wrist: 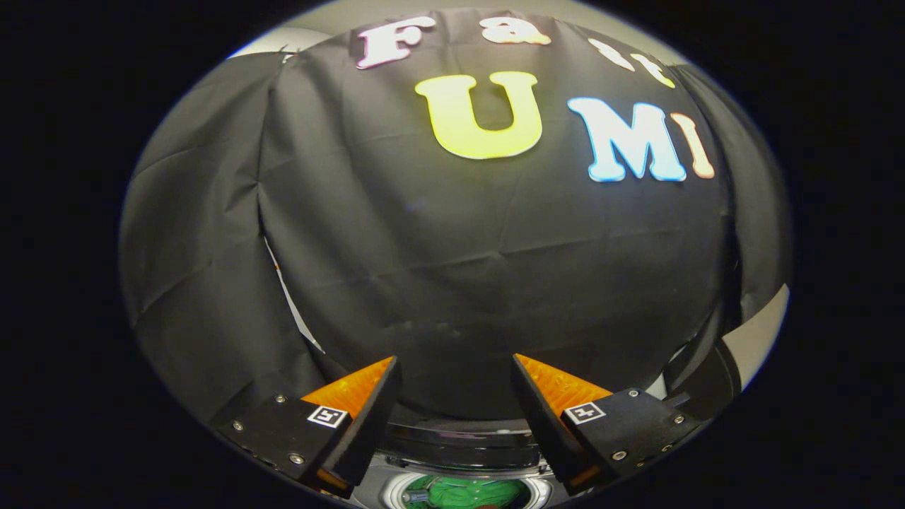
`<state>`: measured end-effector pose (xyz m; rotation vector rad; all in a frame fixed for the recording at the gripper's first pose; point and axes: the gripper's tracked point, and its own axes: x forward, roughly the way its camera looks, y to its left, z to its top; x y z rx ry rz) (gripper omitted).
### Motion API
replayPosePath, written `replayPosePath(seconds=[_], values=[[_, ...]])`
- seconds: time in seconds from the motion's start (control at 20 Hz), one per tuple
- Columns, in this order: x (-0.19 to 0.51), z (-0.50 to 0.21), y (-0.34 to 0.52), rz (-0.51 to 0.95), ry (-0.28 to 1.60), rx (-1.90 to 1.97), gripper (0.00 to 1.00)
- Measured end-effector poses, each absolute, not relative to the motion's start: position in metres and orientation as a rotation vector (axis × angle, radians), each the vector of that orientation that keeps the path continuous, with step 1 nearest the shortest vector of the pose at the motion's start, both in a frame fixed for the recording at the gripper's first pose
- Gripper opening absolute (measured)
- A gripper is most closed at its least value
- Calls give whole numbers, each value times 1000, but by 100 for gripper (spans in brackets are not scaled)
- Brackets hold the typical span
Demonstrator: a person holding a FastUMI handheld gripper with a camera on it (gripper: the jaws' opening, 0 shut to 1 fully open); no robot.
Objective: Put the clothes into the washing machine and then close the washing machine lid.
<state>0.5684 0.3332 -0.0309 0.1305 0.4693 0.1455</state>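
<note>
Currently, status as I read it from the gripper view:

Jaws: I see the gripper with its jaws spread wide apart; nothing sits between them and neither finger touches anything.

Washing machine: the washing machine lies below the jaws, its round opening showing in the gap between the two fingers, close under their tips.

Clothes: the green clothes lie inside the drum, framed by the pale ring of the opening, directly below the gap between the jaws.

Lid: a dark curved lid stands just ahead of the jaws at the far side of the opening; I read it as raised, since the drum is uncovered.

Booth wall: the black cloth hangs beyond the jaws, creased, rising behind the machine.

Aim: the jaws point at the cloth, above the machine.
</note>
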Motion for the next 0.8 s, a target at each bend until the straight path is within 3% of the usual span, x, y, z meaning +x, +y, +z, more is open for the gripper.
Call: replayPosePath(seconds=[0.35, 0.8], values=[[572, -59, 320, 66, 613, 27, 95], [564, -62, 319, 66, 576, 16, 97]])
